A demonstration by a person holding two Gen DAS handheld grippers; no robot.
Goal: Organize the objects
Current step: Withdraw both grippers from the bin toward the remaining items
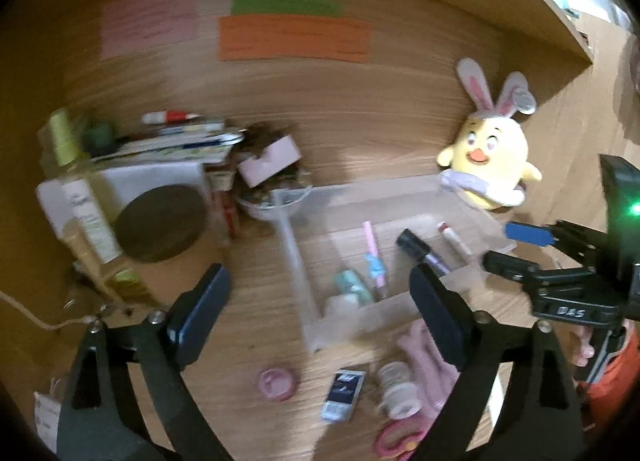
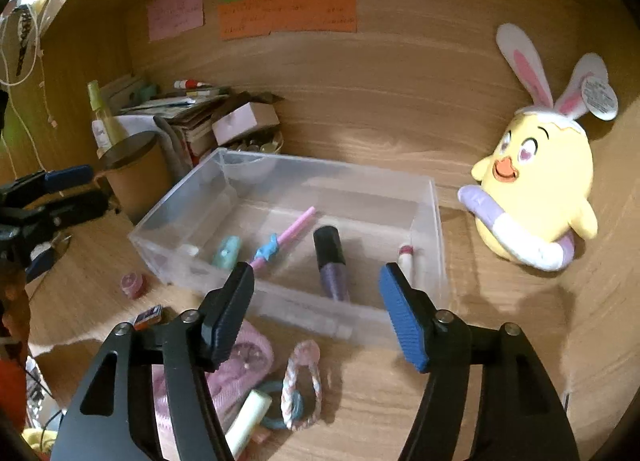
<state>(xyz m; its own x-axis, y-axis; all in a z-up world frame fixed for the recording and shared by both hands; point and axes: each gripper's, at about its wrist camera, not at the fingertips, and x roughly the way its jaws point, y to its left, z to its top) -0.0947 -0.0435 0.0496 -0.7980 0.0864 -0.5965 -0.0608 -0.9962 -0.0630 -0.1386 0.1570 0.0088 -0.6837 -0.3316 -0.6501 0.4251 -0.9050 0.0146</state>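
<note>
A clear plastic box (image 2: 436, 221) stands on the wooden desk; it also shows in the left wrist view (image 1: 296, 257). Inside lie a pink pen with a blue bow (image 2: 280, 241), a black-capped purple tube (image 2: 332, 261), a teal eraser (image 2: 227, 252) and a small lip balm (image 2: 406, 255). My right gripper (image 2: 316, 309) is open and empty, just in front of the box. My left gripper (image 1: 320, 301) is open and empty, above the box's near left corner. In front lie a pink round tin (image 1: 278, 383), a small dark box (image 1: 344, 395), a white jar (image 1: 400, 389) and a braided hair tie (image 2: 302, 385).
A yellow bunny-eared plush (image 2: 536, 197) sits right of the box. A brown lidded jar (image 2: 136, 173), a spray bottle (image 2: 100, 117) and stacked papers and boxes (image 2: 192, 109) crowd the back left. Pink cloth (image 2: 236, 377) and a pale stick (image 2: 248, 421) lie by my right gripper.
</note>
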